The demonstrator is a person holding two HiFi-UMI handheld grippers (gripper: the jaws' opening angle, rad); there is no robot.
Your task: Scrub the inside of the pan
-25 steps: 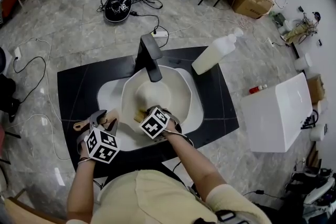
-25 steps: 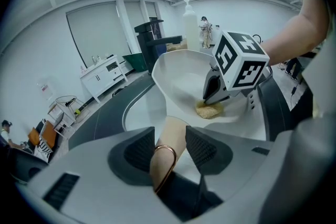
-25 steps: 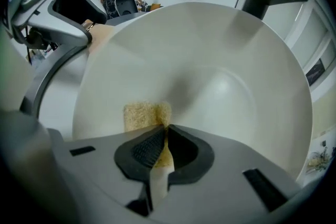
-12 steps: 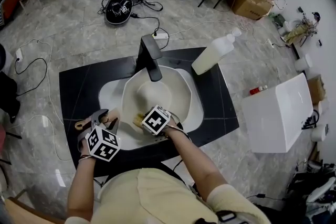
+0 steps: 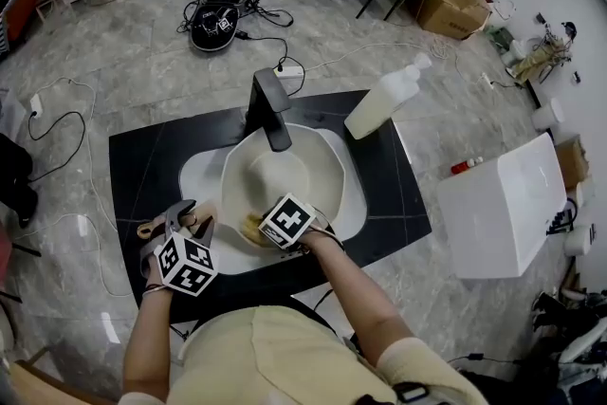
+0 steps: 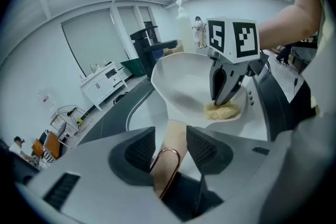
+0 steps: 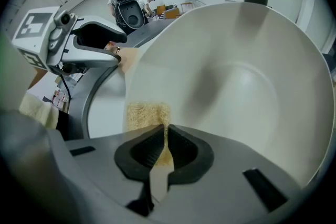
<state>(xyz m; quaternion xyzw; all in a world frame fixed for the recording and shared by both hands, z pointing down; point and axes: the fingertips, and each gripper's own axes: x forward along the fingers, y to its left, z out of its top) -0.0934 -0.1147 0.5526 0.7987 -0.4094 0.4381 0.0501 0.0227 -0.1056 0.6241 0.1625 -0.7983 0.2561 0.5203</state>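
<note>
A person stood over a white sink [image 5: 197, 174] set in a black countertop [image 5: 142, 156], with 1 handheld gripper in each hand. A cream-white pan [image 5: 285, 168] lay tilted in the sink basin, below a black faucet [image 5: 270, 104]. Its open inside faced up toward the person.

The left gripper [image 6: 170, 147] was at the pan's near-left side. Its 2 jaws were clamped on the pan's pale wooden handle [image 6: 176, 134], which ran between them. A copper hanging ring [image 6: 167, 165] at the handle's end showed just behind the jaws.

The right gripper [image 7: 164, 145] reached into the pan from the near side. Its 2 jaws were pressed tight on a thin yellow scrub pad [image 7: 147, 115], pinching one edge of it. The rest of the pad lay flat against the pan's inner wall, near the rim closest to the person. In the left gripper view, the pad rested at the low near part of the pan, under the right gripper's tips.

A pale plastic bottle [image 5: 384, 100] lay on the countertop to the right of the faucet. A white box [image 5: 503, 204] stood on the floor to the right of the countertop. Cables and a black bag [image 5: 216, 14] lay on the grey floor beyond.
</note>
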